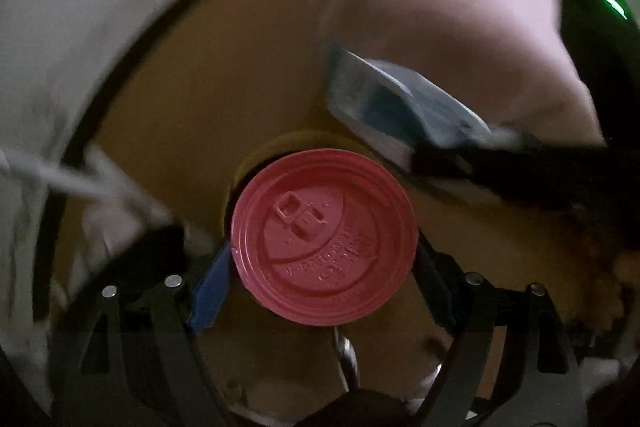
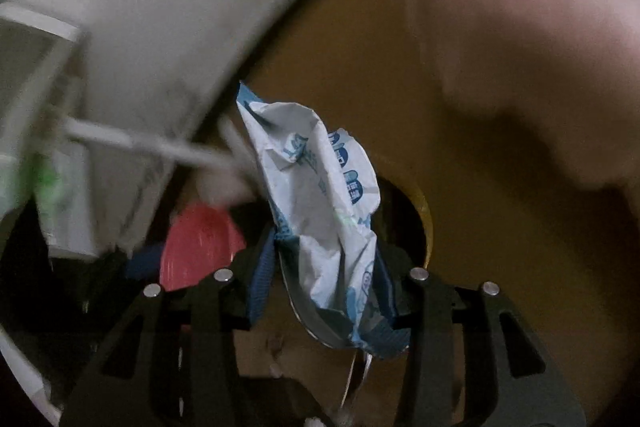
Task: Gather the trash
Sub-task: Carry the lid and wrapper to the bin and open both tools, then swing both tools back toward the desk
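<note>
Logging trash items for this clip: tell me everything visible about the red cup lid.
The red cup lid is a round disc that looks like thin moulded plastic, with concentric ridges, raised lettering and a sip tab. It sits top face towards the camera between the left gripper fingers, blue pads at both edges, over a yellow-rimmed opening. The right wrist view shows only its blurred edge.

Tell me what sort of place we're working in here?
Hard to say, probably a home or office floor: blurred brown floor, a white curved wall or furniture edge, a red cup lid and a crumpled wrapper as trash.
</note>
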